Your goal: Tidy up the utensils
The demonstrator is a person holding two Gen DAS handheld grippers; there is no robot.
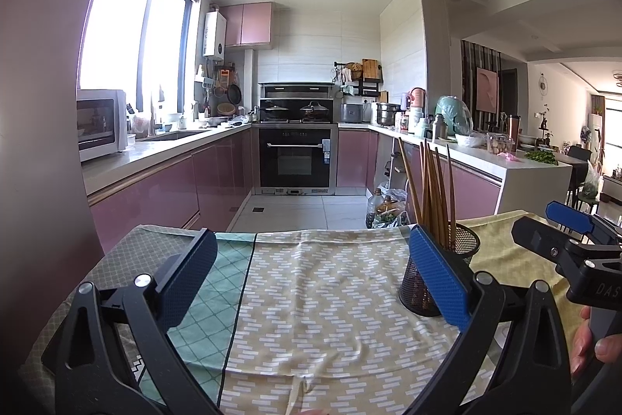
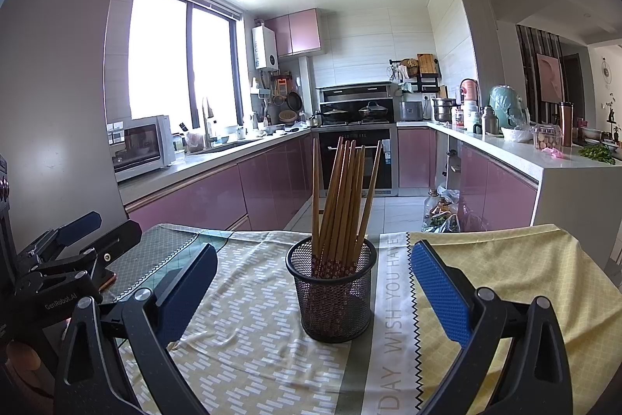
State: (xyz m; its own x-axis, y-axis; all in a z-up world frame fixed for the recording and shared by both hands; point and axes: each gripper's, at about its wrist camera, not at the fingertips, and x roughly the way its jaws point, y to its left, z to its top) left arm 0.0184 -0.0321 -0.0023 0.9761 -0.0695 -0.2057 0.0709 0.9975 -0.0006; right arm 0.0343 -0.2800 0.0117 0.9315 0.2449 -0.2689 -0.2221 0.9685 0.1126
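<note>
A black mesh cup (image 2: 331, 288) stands upright on the patterned tablecloth (image 2: 252, 337) and holds several brown wooden chopsticks (image 2: 344, 197), tips up. My right gripper (image 2: 313, 282) is open and empty, its blue pads either side of the cup but nearer the camera. My left gripper (image 1: 311, 273) is open and empty over bare cloth; the cup (image 1: 447, 271) sits just behind its right pad, with the chopsticks (image 1: 431, 189) rising above it. The right gripper also shows at the right edge of the left wrist view (image 1: 571, 232), and the left gripper at the left edge of the right wrist view (image 2: 77, 240).
The table's far edge (image 1: 311, 231) drops to a tiled kitchen floor (image 1: 295, 209). Pink cabinets and counters line both sides, an oven (image 1: 295, 158) at the back. Bottles and bags (image 1: 385, 209) stand on the floor beyond the table. A hand (image 1: 594, 341) holds the right gripper.
</note>
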